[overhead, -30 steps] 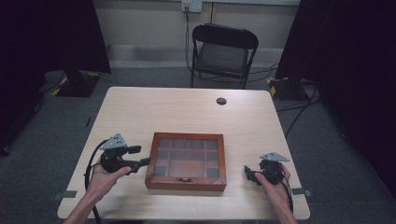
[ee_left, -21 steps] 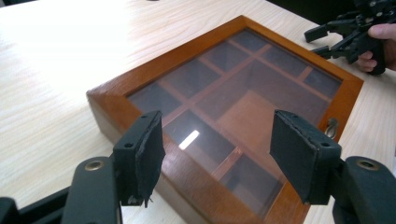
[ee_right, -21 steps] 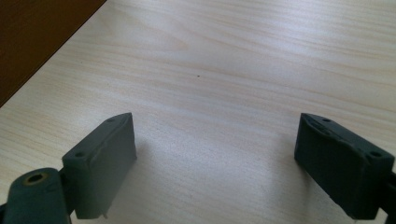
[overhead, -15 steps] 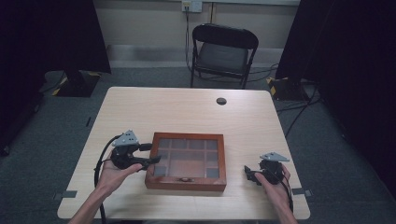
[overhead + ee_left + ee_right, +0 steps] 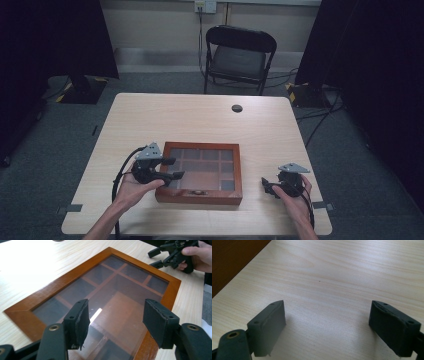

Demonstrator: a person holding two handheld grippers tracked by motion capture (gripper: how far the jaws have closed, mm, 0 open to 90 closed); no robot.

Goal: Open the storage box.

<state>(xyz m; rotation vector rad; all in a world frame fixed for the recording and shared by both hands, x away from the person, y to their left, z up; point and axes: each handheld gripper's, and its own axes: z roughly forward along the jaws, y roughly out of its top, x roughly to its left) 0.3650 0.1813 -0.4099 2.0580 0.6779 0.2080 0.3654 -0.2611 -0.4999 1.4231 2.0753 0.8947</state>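
Note:
A brown wooden box with a glass lid over several compartments lies shut on the table's near half. My left gripper reaches in from the left, its jaws above the box's left edge. In the left gripper view the left gripper hovers over the glass lid; its jaws have just been closing a little, and they stand apart with nothing between them. My right gripper rests on the table right of the box, open. The right gripper frames bare wood, with the box corner at upper left.
The light wooden table has a small black round object near its far edge. A black folding chair stands behind the table. A metal clasp sits on the box's front side. Dark curtains flank both sides.
My left gripper has moved right, from beside the box to over its left edge. The right gripper and the box have stayed where they were.

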